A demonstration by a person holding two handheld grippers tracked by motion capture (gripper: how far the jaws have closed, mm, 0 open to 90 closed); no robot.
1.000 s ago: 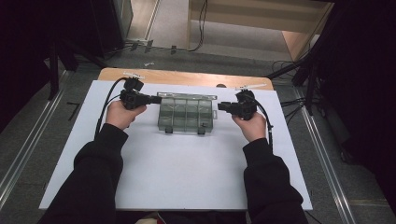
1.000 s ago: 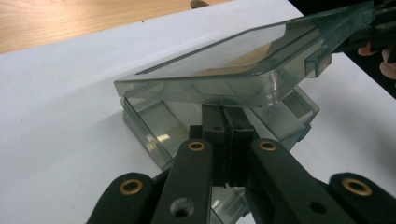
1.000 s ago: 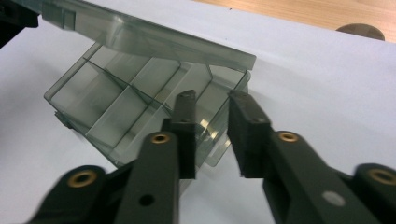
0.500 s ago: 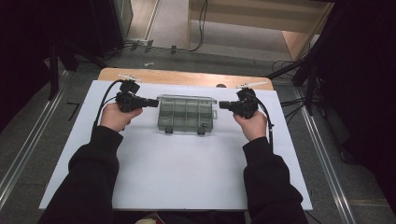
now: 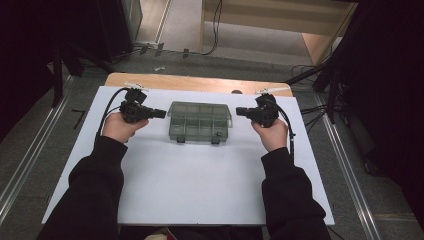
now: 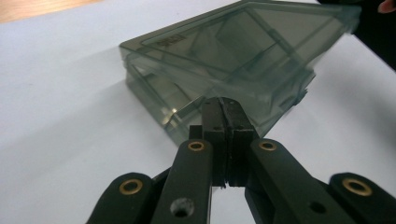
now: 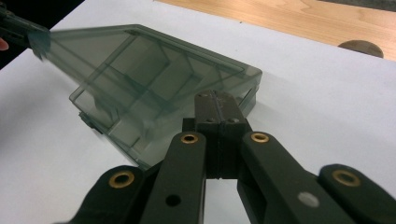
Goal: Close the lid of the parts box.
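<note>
- Both grippers have drawn back from the organizer box since a second ago: then their tips touched its two short ends, and now each stands just clear of it, while the box has kept its place.
- White board (image 5: 190, 185) covers most of a wooden tabletop (image 5: 200, 82), whose bare strip shows along the far edge; a round dark hole in the wood appears in the right gripper view.
- Grey floor surrounds the table, with metal rails at both sides, dark stands, and cables (image 5: 216, 25) trailing at the back.
- Smoky transparent organizer box (image 5: 200, 121) lies flat on the far half of the board, lid closed, inner dividers visible through it, two latches on its near side.
- Left gripper (image 5: 161, 113), held in the person's left hand (image 5: 121, 128), points at the box's left end; its jaws are pressed together with nothing between them.
- Right gripper (image 5: 240, 111), in the right hand (image 5: 271, 135), faces the box's right end, jaws likewise pressed together and empty.
- Nothing lies between either tip and the box.
</note>
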